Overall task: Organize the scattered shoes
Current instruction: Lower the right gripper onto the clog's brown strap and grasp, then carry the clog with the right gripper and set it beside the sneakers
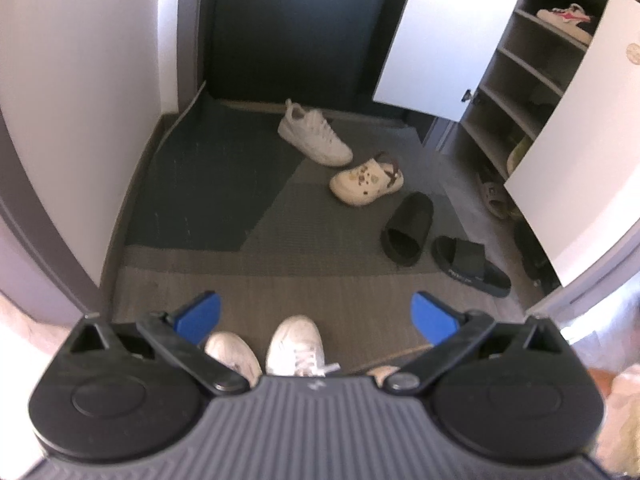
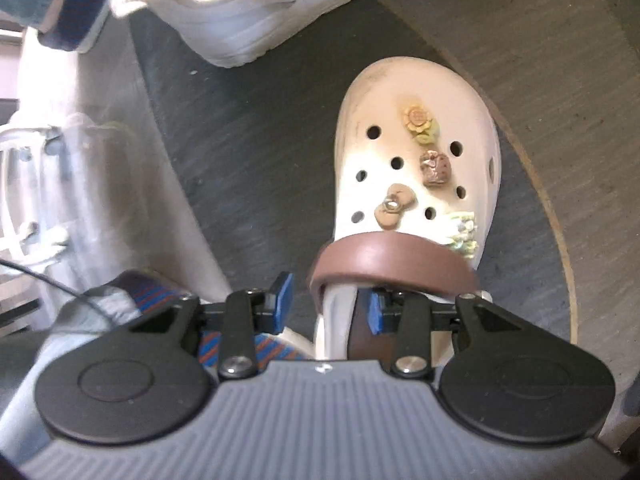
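In the right wrist view my right gripper is shut on a cream clog with charms. One blue pad is inside the heel opening under the brown strap, the other outside the side wall. A white sneaker lies just beyond the clog's toe. My left gripper stands open and empty above the mat. Ahead of it on the mat lie a white sneaker, a cream clog with charms and two black slides. I cannot tell whether this is the held clog.
An open shoe cabinet with grey shelves stands at the right, its white door swung out. A beige sandal lies at its foot. A dark door closes the far end. The person's white-shod feet and trouser leg are close.
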The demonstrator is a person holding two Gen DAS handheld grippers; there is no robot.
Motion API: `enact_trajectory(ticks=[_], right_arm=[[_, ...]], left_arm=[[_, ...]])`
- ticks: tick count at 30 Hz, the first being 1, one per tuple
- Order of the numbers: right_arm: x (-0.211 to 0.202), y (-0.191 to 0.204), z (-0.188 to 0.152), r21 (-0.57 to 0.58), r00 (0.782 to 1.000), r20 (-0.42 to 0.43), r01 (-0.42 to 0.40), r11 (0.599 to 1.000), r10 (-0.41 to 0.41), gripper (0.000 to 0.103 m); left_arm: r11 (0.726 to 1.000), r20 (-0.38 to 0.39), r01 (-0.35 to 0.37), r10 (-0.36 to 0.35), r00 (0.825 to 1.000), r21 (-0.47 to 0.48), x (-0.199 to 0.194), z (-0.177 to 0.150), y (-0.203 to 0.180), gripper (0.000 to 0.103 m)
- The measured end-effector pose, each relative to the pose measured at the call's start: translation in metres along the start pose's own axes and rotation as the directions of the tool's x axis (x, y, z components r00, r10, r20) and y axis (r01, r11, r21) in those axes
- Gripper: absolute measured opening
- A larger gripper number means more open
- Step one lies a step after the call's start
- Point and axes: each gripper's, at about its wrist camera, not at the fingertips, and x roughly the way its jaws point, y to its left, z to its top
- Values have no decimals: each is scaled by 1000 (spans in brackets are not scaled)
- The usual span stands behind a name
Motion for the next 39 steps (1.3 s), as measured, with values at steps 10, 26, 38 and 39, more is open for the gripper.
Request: enact_trajectory(ticks=[10,26,38,39], right_arm=[[13,7,-27,382,932,268,132,915,-246,34],[-15,-48,-68,777,861,231,116,618,-452,20],[-1,-80,-98,915,875,205,-12,404,-439,21],[1,-80,-98,916,875,201,-9,400,-440,22]], left_arm=[[999,-9,13,-13,1000,31,3,-3,-9,103],[997,-1,-12,12,1000,75,4,-10,-24,103],[997,-36,-3,6,999,71,14,-7,-25,103],[998,-39,0,2,999,70,14,-6,-25,103]])
